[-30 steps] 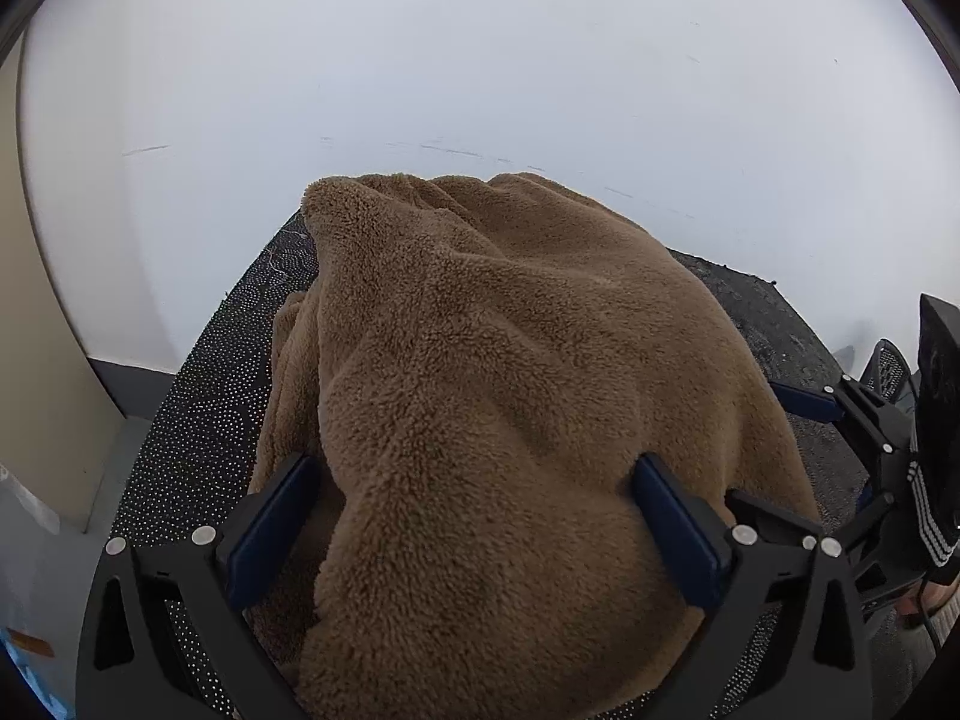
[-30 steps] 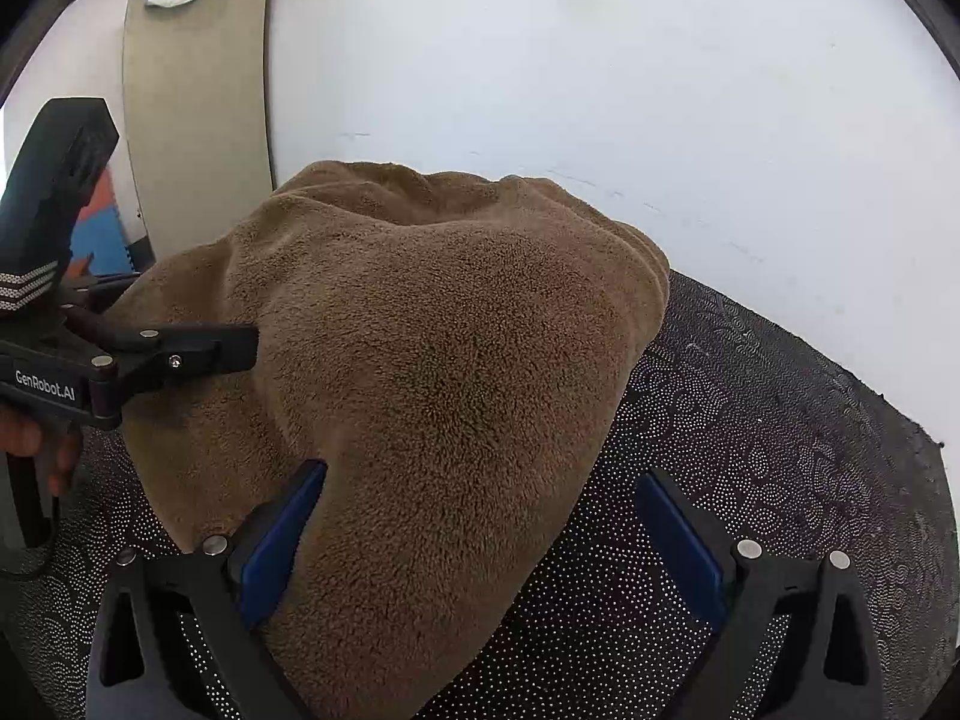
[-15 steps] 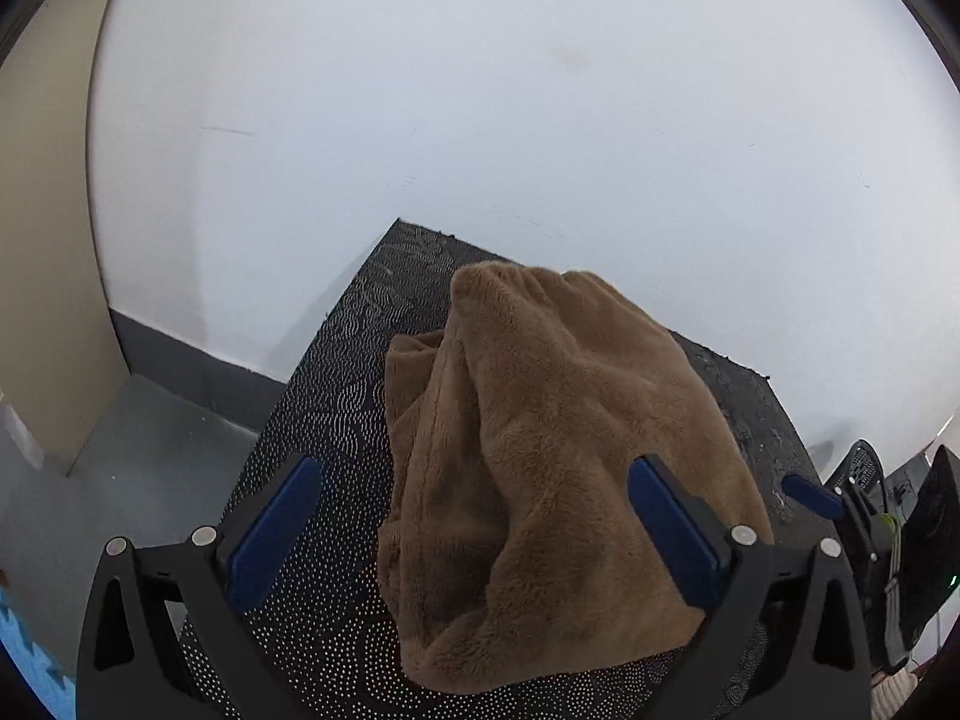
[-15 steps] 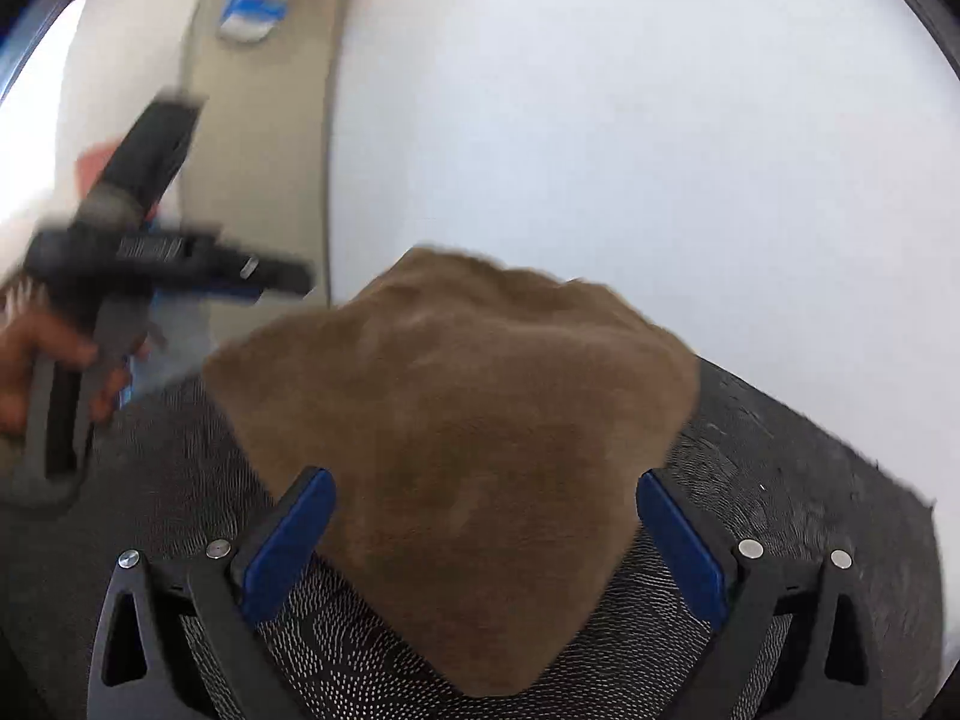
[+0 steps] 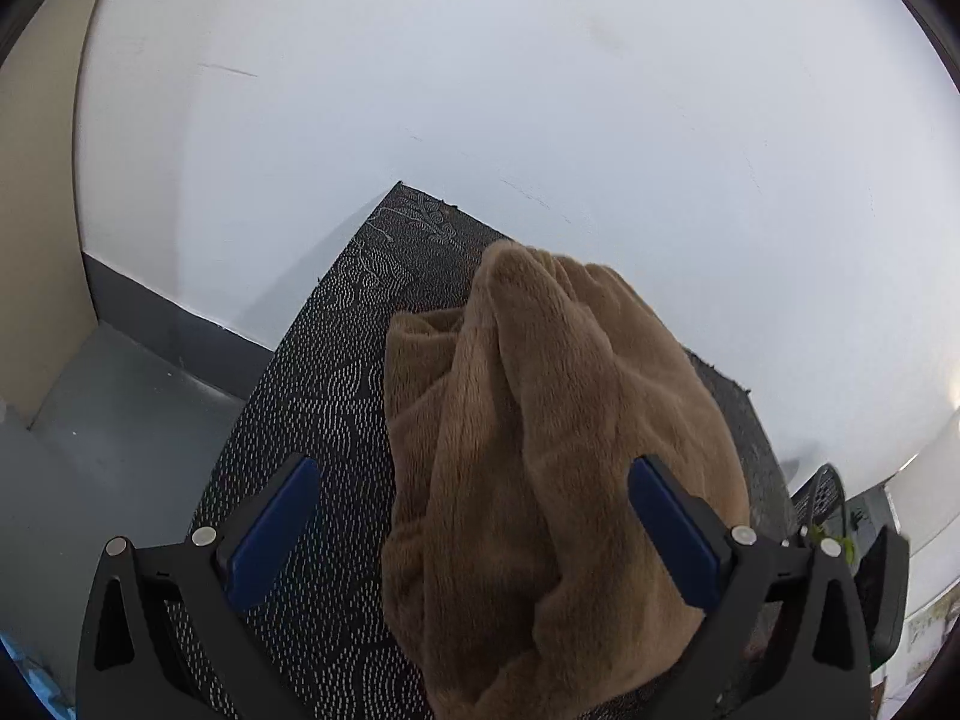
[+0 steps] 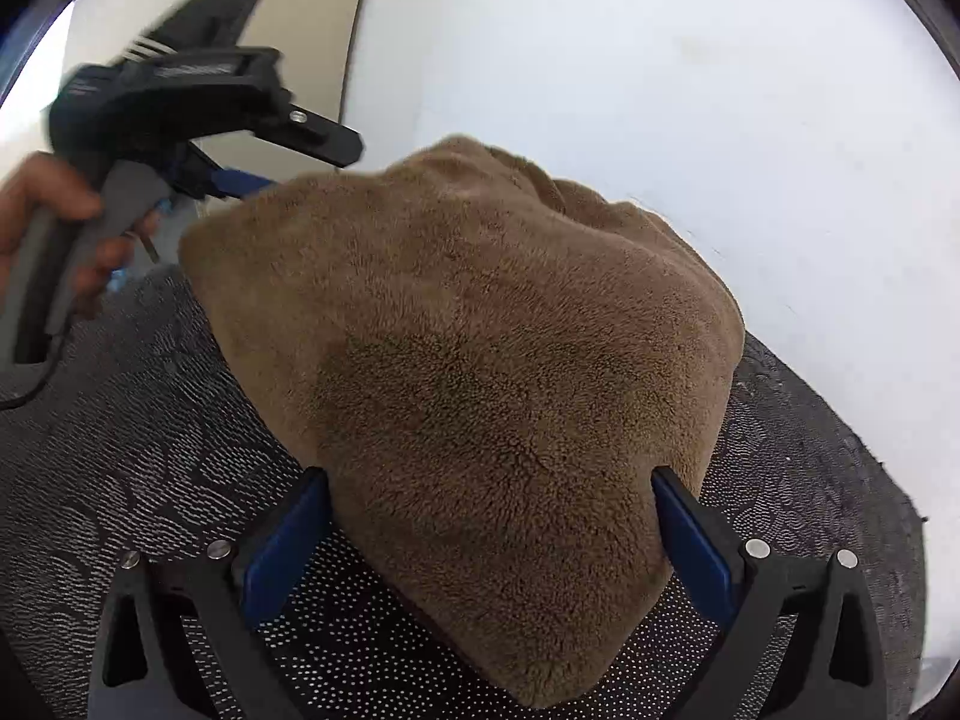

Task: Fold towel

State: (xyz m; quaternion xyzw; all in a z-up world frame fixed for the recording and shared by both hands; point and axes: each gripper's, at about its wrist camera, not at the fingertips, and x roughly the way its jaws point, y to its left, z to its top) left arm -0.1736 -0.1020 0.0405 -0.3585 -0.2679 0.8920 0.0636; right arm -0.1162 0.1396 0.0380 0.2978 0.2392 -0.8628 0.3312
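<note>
While we hold both grippers above the table, the notes run as follows.

Towel: brown towel (image 6: 498, 372) sits in a bunched heap on the dark dotted table cover (image 5: 312, 420), near the white wall (image 5: 540, 90). We see folds and humps, no flat edges.

Left gripper: left gripper (image 5: 474, 534) has its blue pads spread wide apart. The towel shows between them, but we cannot tell whether either pad touches it; nothing is pinched.

Right gripper: right gripper (image 6: 492, 540) is also spread wide, with the heap filling the gap between the pads. The cloth seems to brush both pads, yet we see no clamping.

Hand: a hand (image 6: 42, 222) grips the left tool's handle at the far side of the heap, seen from the right wrist view.

Stage, our judgement: folding has hardly begun; corners are yet to be found.

Risk one: closing on the middle of the heap would grab several layers, so the towel would lift as a lump.

Risk two: corners are hidden, so we may pick mismatched edges and get a crooked fold.

Risk three: the plush cloth may drag the table cover or slide towards the table edge.
</note>
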